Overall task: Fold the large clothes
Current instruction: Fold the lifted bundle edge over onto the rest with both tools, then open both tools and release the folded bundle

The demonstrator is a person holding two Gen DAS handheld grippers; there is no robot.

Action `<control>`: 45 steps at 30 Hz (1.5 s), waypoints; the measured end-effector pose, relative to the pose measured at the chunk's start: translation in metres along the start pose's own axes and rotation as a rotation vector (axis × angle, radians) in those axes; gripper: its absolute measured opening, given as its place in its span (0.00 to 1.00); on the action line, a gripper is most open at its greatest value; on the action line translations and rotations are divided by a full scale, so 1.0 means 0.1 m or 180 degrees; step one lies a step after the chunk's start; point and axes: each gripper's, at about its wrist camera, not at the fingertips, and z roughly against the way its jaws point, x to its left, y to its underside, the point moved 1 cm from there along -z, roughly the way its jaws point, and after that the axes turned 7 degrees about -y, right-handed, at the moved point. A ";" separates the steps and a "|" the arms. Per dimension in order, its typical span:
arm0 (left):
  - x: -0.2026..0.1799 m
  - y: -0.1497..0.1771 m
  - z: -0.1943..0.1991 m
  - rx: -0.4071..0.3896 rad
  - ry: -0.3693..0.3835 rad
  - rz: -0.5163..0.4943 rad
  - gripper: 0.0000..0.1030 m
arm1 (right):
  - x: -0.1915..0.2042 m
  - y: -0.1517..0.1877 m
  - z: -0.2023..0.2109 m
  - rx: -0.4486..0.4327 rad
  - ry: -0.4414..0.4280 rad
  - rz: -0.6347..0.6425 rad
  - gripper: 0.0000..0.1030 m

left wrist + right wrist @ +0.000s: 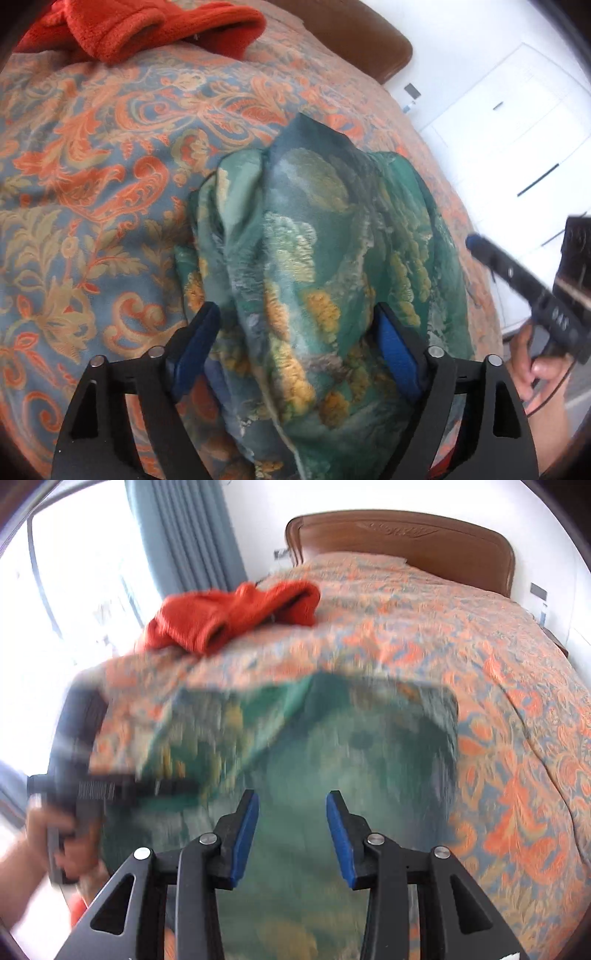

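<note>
Left gripper (295, 332) jaws wide apart, blue pads either side of the green patterned garment (317, 266) but not pressing it. Right gripper (291, 834) jaws partly apart, nothing pinched between the pads; cloth lies below them, view blurred. Garment: thin, shiny green fabric with yellow and pale grey-white cloud or tree print, bunched into a folded bundle with creases along its left edge. In the left wrist view it fills centre to bottom, long axis running bottom edge to upper middle, narrow tip pointing up toward the headboard (354, 40). It lies on the orange-blue paisley bedspread (92, 166). Red fleece item (147, 26) sits upper left, well apart. A hand (535, 365) holds the right gripper at the right edge.
</note>
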 end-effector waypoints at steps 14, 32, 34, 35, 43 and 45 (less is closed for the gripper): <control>0.17 0.09 -0.54 0.0191 -0.0236 0.0017 0.75 | -0.45 -0.35 -1.67 0.0374 0.0212 -0.0509 0.39; 0.21 0.14 -0.51 0.0202 -0.0242 0.0022 0.78 | -0.08 1.05 0.55 0.0264 -0.0298 0.0366 0.39; 0.18 0.14 -0.53 0.0193 -0.0267 -0.0011 0.79 | -0.03 1.28 0.39 0.0290 -0.0082 0.0540 0.39; 0.17 0.14 -0.55 0.0186 -0.0285 -0.0028 0.79 | -0.04 1.34 0.31 0.0324 -0.0018 0.0527 0.39; 0.20 0.19 -0.61 0.0095 -0.0275 0.0060 0.84 | -0.17 1.59 -0.01 0.0319 0.0054 0.0424 0.38; 0.18 0.21 -0.59 0.0079 -0.0303 0.0092 0.85 | -0.23 1.58 -0.02 0.0322 0.0015 0.0368 0.38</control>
